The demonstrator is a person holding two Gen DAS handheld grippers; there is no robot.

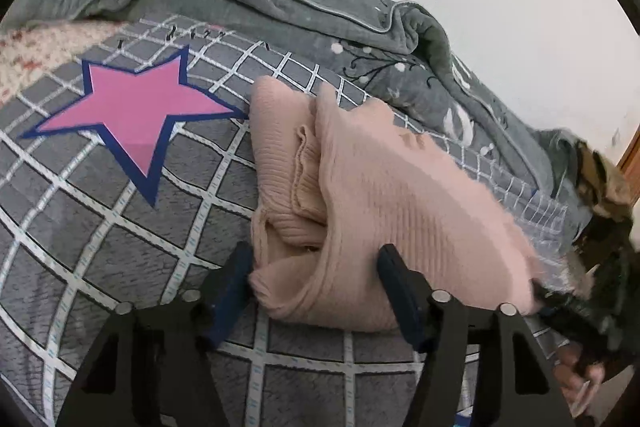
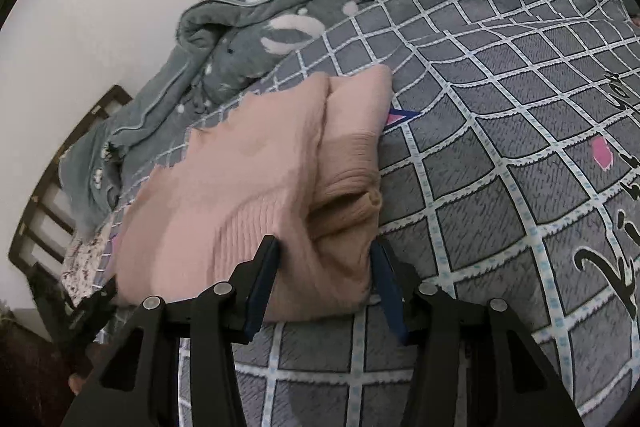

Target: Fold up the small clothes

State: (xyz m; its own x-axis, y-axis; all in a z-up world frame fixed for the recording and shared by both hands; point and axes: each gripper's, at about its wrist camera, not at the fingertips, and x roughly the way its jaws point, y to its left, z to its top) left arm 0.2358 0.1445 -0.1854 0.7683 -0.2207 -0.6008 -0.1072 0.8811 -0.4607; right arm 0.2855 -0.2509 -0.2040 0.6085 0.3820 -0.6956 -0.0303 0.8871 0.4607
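Note:
A pink ribbed knit sweater (image 1: pixel 360 195) lies partly folded on the grey checked bedsheet (image 1: pixel 120 227). My left gripper (image 1: pixel 316 267) is open, its two blue-padded fingers on either side of the sweater's near edge. In the right wrist view the same sweater (image 2: pixel 248 195) lies bunched in front of me. My right gripper (image 2: pixel 326 267) is open, its fingers straddling the sweater's near folded edge. The right gripper also shows blurred at the right edge of the left wrist view (image 1: pixel 568 311). The left gripper shows dimly at the lower left of the right wrist view (image 2: pixel 96 303).
A grey quilt (image 1: pixel 320 11) is heaped along the far side of the bed by a white wall. A large pink star (image 1: pixel 132 111) is printed on the sheet left of the sweater. A dark wooden bed frame (image 2: pixel 52 187) stands at the left.

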